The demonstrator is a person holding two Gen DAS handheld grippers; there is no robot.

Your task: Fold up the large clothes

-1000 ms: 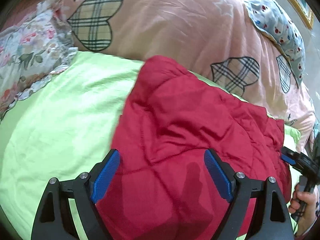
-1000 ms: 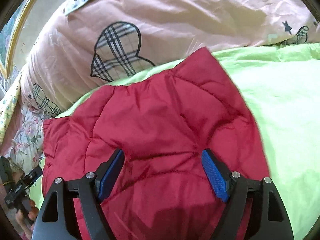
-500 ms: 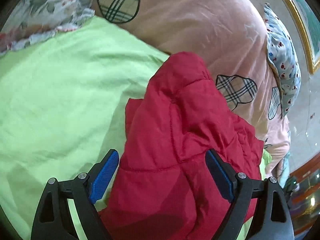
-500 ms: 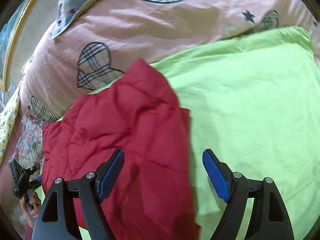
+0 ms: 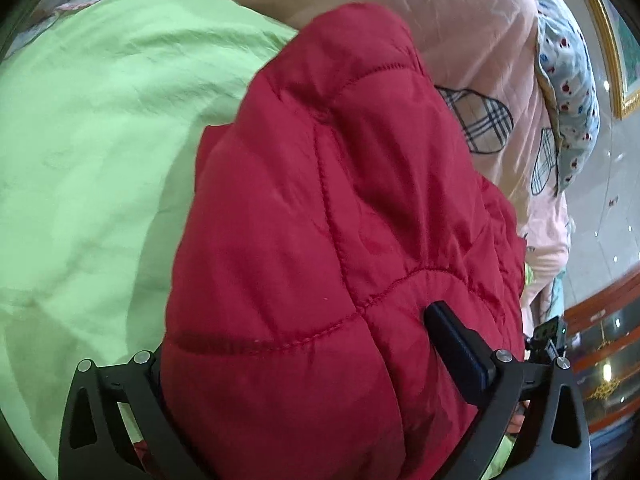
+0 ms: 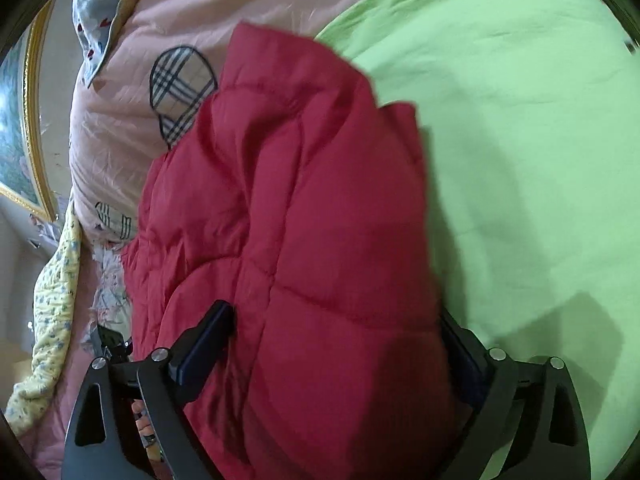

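Left wrist view: left gripper, fingers spread around bunched red quilted jacket; jacket fills the gap. Bare green sheet lies left, pink heart-print duvet behind.

Right wrist view: right gripper, fingers spread around jacket; green sheet bare to the right.

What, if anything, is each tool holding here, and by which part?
Each tool, left and right, has a bulky fold of the red quilted jacket between its fingers, wide apart; which part cannot be told.
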